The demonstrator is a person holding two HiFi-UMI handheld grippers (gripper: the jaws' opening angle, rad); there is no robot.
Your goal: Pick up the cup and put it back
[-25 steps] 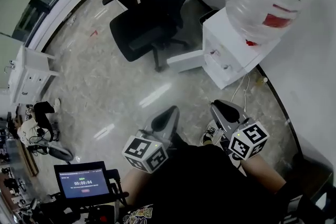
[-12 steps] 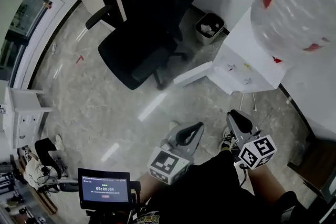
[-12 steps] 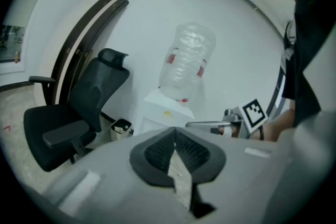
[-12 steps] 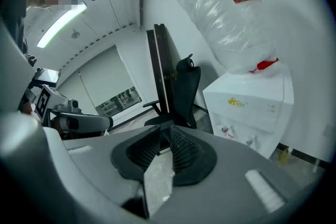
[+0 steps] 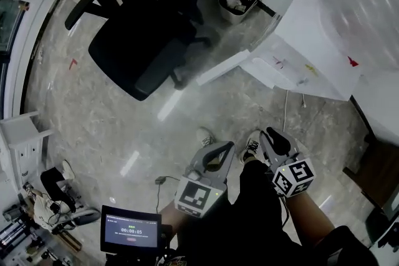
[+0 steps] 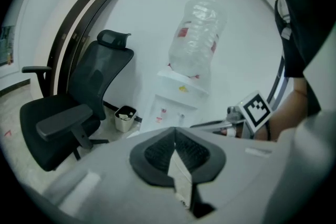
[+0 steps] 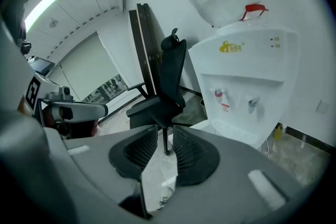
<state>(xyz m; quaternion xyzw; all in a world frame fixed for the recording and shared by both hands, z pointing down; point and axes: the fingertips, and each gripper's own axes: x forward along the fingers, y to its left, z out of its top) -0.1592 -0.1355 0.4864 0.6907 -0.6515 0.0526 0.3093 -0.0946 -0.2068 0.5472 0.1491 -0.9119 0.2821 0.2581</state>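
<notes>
Item: cup, the thing to be lifted and set back. It shows in none of the three views, so its place, its upright or lying axis and its bearing from either gripper cannot be told. Item: left gripper (image 6: 174, 136), held low in front of the person's thigh, pads pressed together at the tips, nothing between them. Item: right gripper (image 7: 163, 147), held low beside the other thigh, jaws parted by a narrow gap and just now opening, nothing between them but floor beyond. Item: water dispenser (image 5: 299, 53), white, topped by a large clear bottle (image 5: 368, 3), standing against the wall ahead and to the person's right. The right gripper view faces its taps and tray, where no cup can be made out. Item: black office chair (image 5: 143, 47), ahead and to the left, with a small waste bin (image 5: 237, 0) between it and the dispenser. Item: small screen (image 5: 131, 232) at lower left, well apart from both grippers. Judgement: if the cup belongs to the dispenser, the right gripper lies nearer and already points that way; first the cup must be found.
</notes>
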